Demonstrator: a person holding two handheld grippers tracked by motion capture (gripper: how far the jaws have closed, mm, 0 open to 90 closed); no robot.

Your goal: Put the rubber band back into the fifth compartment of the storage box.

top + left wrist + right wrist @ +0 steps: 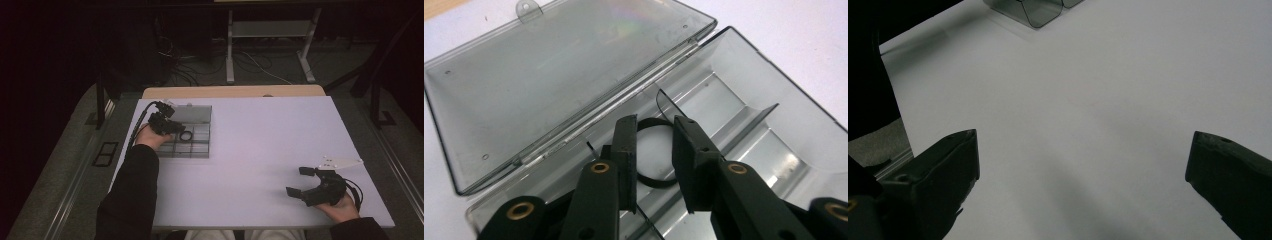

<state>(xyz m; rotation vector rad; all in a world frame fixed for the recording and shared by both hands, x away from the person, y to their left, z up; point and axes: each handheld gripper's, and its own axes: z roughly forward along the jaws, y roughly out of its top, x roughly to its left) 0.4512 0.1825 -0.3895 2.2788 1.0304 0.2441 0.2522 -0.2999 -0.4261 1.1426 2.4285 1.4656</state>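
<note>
Box: a clear plastic box sits on the left part of the white bench. Its lid is folded back flat, and thin walls split the inside into small rooms.

Ring: a thin black ring lies flat on the floor of one room, near the hinge. From the high view it shows as a small dark loop in the middle of the box.

Left gripper: the left gripper is down in the box with its jaws a little apart, one on each side of the ring. I think the ring lies loose between them and is not pinched yet. In the high view the gripper sits over the left side of the box.

Right gripper: the right gripper rests near the front right corner of the bench, far from the box. Its jaws are wide apart and hold nothing.

Step now: I think this is the reach for the ring, just before the grab.

Next move: the jaws should close slowly on the ring's rim. The ring is thin and flat, so it could slip or tip. Then lift straight up so it does not catch on the little walls.
</note>
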